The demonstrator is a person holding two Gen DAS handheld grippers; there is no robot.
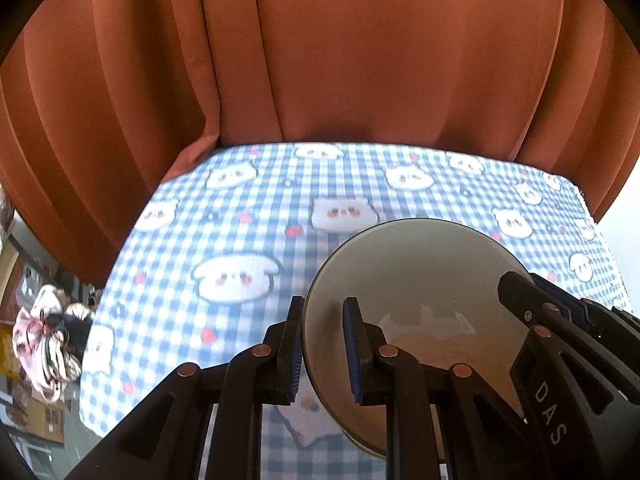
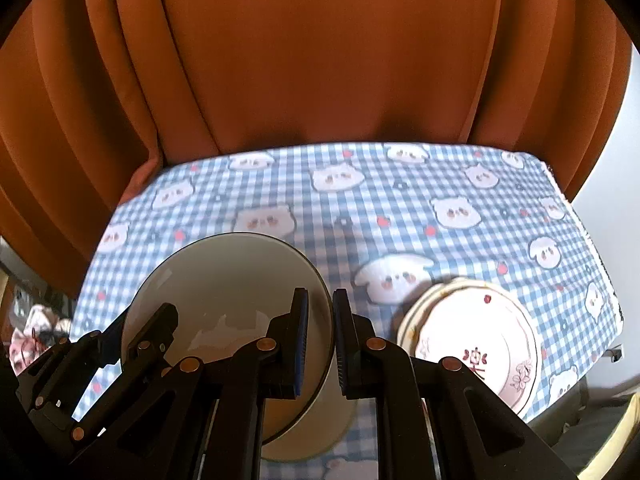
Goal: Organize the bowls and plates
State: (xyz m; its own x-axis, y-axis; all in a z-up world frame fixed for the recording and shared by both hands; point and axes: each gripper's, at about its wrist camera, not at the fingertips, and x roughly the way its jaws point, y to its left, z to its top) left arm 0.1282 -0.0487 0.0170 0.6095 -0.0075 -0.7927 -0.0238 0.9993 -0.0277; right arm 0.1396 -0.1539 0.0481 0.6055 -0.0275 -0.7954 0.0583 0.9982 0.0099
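A pale grey-white bowl (image 1: 416,280) is held above the checked tablecloth between both grippers. My left gripper (image 1: 326,340) is shut on its left rim, one finger inside and one outside. My right gripper (image 2: 322,334) is shut on its right rim; in the right wrist view the bowl (image 2: 228,284) sits left of centre. The right gripper also shows in the left wrist view (image 1: 540,312) at the bowl's right edge, and the left gripper in the right wrist view (image 2: 132,332). A second bowl (image 2: 336,420) lies under the held one, mostly hidden.
A stack of white floral plates (image 2: 476,340) lies on the table (image 2: 360,208) to the right of the bowls. An orange curtain (image 1: 360,60) hangs behind the table. Clutter (image 1: 44,344) lies past the table's left edge.
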